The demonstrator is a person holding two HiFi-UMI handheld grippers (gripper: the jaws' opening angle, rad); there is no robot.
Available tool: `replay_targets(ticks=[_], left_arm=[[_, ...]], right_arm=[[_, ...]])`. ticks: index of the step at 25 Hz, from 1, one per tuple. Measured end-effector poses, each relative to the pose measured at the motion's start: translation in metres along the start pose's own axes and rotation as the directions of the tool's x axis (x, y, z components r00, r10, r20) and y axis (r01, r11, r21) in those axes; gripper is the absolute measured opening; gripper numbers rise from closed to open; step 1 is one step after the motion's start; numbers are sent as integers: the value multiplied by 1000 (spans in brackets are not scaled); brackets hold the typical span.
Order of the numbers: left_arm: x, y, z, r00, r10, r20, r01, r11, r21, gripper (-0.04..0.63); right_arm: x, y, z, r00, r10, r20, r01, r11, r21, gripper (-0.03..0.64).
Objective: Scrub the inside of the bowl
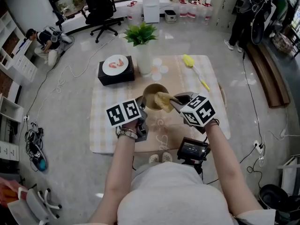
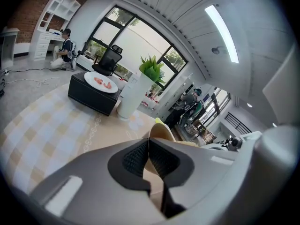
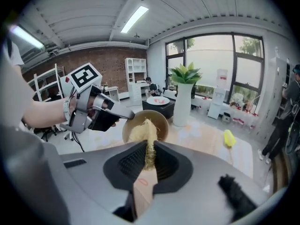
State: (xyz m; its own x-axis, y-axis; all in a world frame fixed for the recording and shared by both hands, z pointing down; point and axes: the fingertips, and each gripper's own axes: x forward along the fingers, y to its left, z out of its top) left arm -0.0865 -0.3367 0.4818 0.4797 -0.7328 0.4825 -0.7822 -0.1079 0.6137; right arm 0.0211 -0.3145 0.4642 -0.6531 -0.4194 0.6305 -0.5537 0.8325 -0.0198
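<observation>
The bowl (image 1: 151, 92) is tipped on its side just in front of the white vase (image 1: 143, 57). My left gripper (image 1: 142, 103) is pinching the rim, jaws nearly together. My right gripper (image 1: 172, 100) is clamped on the yellow scrubber (image 1: 163, 102), right at the bowl's opening.

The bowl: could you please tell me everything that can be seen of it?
The bowl is small, round and deep, tan-brown, smooth and matte. It is tipped, its mouth facing the right gripper. The left gripper is shut on its rim. A pale yellow fibrous scrubber, clamped in the right gripper, pushes into its inside. Whether its base touches the checked tablecloth cannot be told.
</observation>
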Motion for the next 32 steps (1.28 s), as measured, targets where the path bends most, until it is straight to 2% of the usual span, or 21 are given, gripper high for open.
replay_targets(ticks=[5, 9, 14, 17, 20, 24, 32], left_arm=[[-1, 0, 0, 1000, 4, 4, -4, 1000, 1, 14], [-2, 1, 0, 1000, 9, 4, -9, 1000, 0, 14], [-1, 0, -5, 999, 24, -22, -24, 999, 29, 14], [-1, -1, -8, 999, 33, -39, -31, 999, 45, 12], [1, -2, -12, 998, 34, -57, -31, 998, 52, 12], [2, -3, -16, 997, 43, -71, -38, 997, 61, 12], [1, -7, -17, 996, 43, -81, -37, 997, 75, 15]], right_arm=[[8, 18, -1, 995, 99, 9, -99, 993, 71, 43], [16, 29, 2, 983, 179, 51, -184, 973, 137, 43], [28, 25, 6, 981, 186, 49, -191, 966, 174, 43], [34, 17, 9, 986, 169, 6, -169, 977, 127, 43], [41, 11, 11, 989, 137, -61, -135, 990, 35, 43], [47, 2, 14, 986, 99, -131, -107, 993, -58, 43], [50, -25, 12, 967, 47, -252, -74, 992, -100, 43]])
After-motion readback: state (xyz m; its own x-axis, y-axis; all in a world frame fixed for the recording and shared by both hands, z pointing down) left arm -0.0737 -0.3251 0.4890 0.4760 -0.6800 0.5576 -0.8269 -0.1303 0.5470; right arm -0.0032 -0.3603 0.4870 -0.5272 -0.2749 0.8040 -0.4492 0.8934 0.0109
